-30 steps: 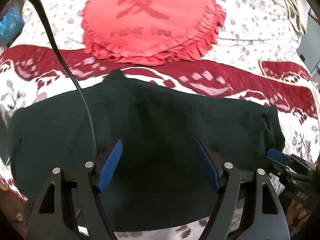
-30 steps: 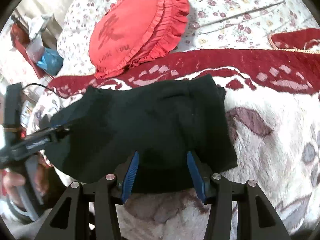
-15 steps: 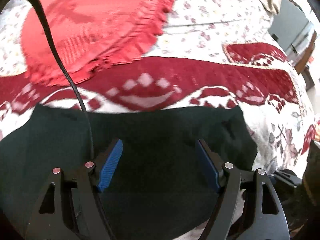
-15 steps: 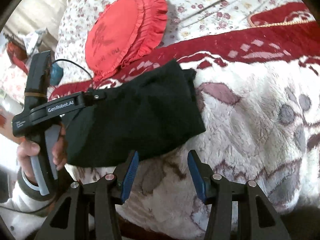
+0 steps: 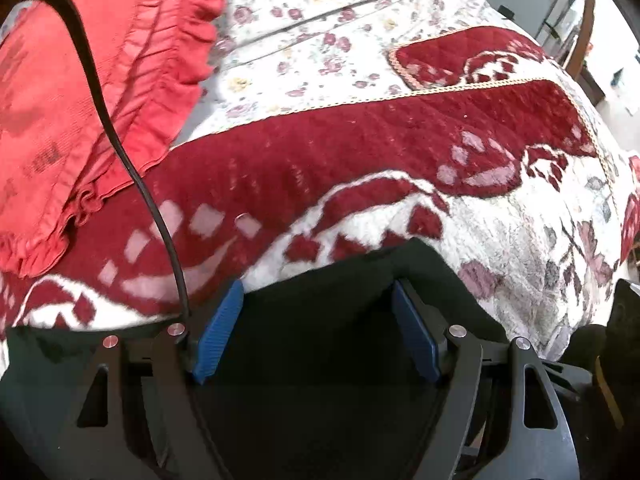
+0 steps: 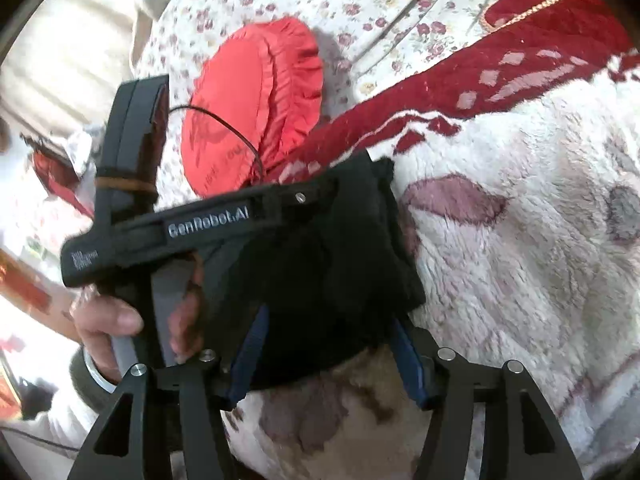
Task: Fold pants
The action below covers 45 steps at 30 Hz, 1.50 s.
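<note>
Left tongs [image 5: 318,330]: seen in the lower middle of the left wrist view, the blue pads [image 5: 222,330] held wide apart with nothing clamped between them; dark cloth is seen below and between the fingers

Left hand [image 6: 132,320]: shown at the lower left of the right wrist view, wrapped around the grey handle of the left device, thumb in front, fingers curled behind; the black body of that device is stretched across the middle left of the frame, over the cloth

Right tongs [image 6: 326,354]: placed at the lower middle of the right wrist view, fingers spread apart; the near edge of the cloth is seen between them, though whether it is touched cannot be told

Pants [image 6: 320,264]: a black, bunched, folded bundle is laid on the bed, at the centre of the right wrist view; in the left wrist view it fills the bottom of the frame

Blanket [image 5: 400,152]: red and white plush, spread beneath the pants

Cushion [image 6: 256,112]: red, round and frilled, set at the upper left of the frame, beyond the pants

Cable [image 5: 100,92]: black, run from the upper left down to the left tongs
</note>
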Motion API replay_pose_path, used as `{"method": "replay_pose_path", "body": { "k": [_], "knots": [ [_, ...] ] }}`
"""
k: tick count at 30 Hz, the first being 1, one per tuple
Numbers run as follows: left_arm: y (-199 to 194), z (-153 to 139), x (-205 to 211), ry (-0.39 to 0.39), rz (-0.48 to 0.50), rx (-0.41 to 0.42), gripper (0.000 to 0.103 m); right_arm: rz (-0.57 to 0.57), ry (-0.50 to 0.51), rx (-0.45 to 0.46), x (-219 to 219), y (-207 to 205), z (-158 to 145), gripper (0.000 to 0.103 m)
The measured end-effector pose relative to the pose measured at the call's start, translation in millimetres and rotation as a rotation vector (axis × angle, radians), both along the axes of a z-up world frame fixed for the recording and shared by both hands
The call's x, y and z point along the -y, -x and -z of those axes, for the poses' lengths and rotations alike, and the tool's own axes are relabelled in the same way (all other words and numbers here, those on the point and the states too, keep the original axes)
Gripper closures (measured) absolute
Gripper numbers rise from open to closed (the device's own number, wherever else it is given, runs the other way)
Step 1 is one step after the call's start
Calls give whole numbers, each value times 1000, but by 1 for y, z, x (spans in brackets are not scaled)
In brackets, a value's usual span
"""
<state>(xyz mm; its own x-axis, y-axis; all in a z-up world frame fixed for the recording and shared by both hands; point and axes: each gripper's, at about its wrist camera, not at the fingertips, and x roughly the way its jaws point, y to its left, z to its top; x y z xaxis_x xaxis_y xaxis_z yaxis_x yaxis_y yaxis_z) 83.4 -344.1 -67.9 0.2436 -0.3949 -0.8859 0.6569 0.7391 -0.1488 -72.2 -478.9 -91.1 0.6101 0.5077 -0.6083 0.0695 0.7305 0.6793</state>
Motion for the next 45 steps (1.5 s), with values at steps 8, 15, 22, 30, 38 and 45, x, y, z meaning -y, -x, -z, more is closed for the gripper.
{"method": "replay_pose_path", "body": {
  "k": [8,15,22,30,38,45],
  "knots": [
    [-2,-5,-15,91,-11,-35,62,15,-3,41,-5,-13,-13,83],
    [-14,-65,-121,228,-195,-9,62,-198,181,201,-73,-26,-87,84],
    [-2,-69,-240,216,-434,14,51,-482,145,181,-182,-56,-68,79],
    [26,-35,-290,199,-550,-67,42,-592,122,51,-196,-51,-57,60],
    [50,-7,-254,183,-517,-126,41,-386,221,32,-144,-67,-52,60],
    [57,3,-228,101,-493,-29,67,-377,282,3,-157,-77,-34,60]
  ]
}}
